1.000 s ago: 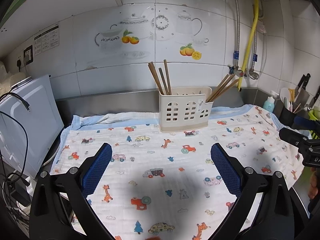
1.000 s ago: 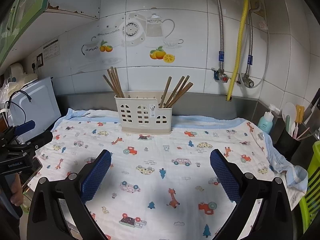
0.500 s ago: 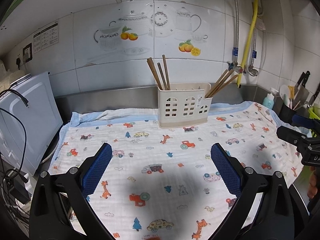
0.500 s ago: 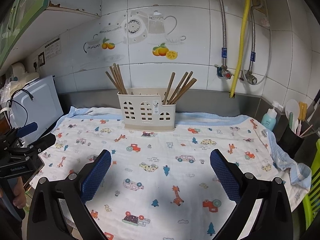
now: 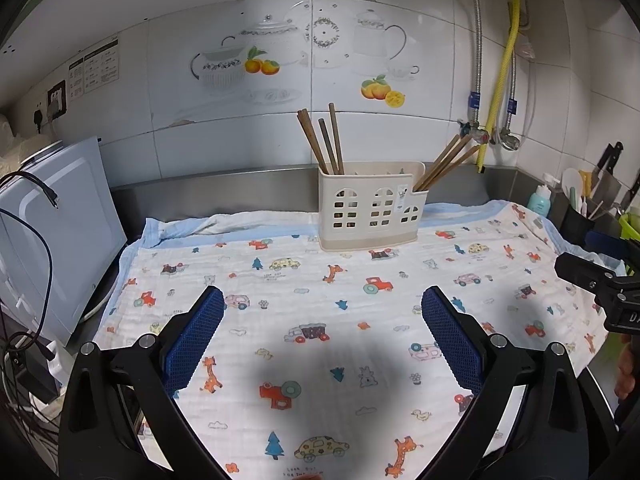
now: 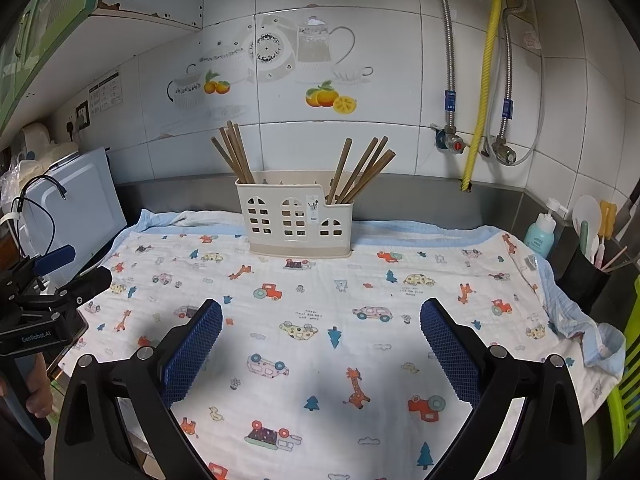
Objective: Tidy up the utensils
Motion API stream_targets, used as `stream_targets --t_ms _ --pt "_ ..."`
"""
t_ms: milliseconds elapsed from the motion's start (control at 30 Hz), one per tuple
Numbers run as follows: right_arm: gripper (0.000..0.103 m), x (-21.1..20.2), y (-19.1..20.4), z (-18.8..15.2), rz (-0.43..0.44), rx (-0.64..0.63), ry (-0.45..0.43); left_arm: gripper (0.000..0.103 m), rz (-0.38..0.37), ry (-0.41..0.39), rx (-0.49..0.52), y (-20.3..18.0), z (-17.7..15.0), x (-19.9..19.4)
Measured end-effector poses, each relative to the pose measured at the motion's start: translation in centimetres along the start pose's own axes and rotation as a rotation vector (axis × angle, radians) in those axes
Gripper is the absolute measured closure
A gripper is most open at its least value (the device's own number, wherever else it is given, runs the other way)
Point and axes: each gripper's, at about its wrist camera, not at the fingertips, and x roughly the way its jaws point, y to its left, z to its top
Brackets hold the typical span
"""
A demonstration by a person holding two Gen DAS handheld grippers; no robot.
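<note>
Two grippers hang wide open and empty over the printed cloth [image 6: 320, 320]: the left gripper [image 5: 320, 320] and the right gripper [image 6: 320, 336]. Over the past second both views have drawn back from the holder [image 6: 294, 222], upper centre of the frame, where chopsticks [image 6: 234, 152] stand in both end compartments. That suggests the sorting is finished. "GenRobot.AI" reads on the left gripper's body, lower left of the right view.
</note>
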Motion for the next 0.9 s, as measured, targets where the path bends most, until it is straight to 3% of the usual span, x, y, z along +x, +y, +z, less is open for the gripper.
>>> stream_targets --t_ms 900 --pt "0.007 0.06 -0.07 -0.11 0.006 0.01 0.006 0.005 -0.002 -0.001 -0.001 -0.15 -0.15 0.01"
